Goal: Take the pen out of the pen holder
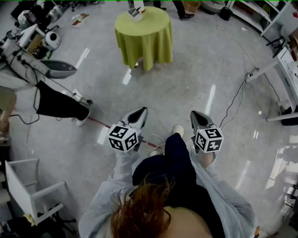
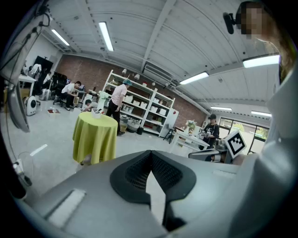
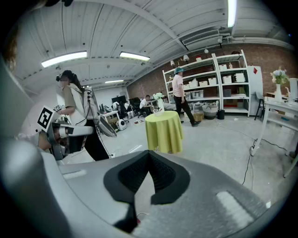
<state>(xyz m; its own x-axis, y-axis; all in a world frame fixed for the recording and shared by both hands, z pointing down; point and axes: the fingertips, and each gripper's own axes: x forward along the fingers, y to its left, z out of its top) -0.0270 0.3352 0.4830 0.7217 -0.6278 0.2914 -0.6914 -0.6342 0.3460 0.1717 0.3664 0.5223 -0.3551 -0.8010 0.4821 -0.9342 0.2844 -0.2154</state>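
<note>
Two grippers sit low and close to the person's body, both pointing somewhat downward over the pale floor (image 1: pixel 195 79). The left gripper (image 1: pixel 139 113) is at the left of the head view and the right gripper (image 1: pixel 197 116) is at the right, with the person's dark trouser leg and a light shoe (image 1: pixel 178 129) between them.

In the left gripper view the dark fingers (image 2: pixel 134 173) are clenched, their tips meeting with nothing between them. In the right gripper view the fingers (image 3: pixel 132 175) are pressed together in the same way and are equally empty.

The pen holder (image 1: pixel 136 12) is a small white container. It stands on top of a round counter (image 1: pixel 144 42) draped to the floor in a yellow-green cloth, well apart from both grippers and straight ahead of them. The holder is too small in every view to tell whether a pen stands in it.

A white chair (image 1: pixel 28 193) stands at the person's lower left. A dark cable (image 1: pixel 235 100) trails across the floor on the right. Shelves (image 3: pixel 219 81) line the brick back wall, and several people are near them.
</note>
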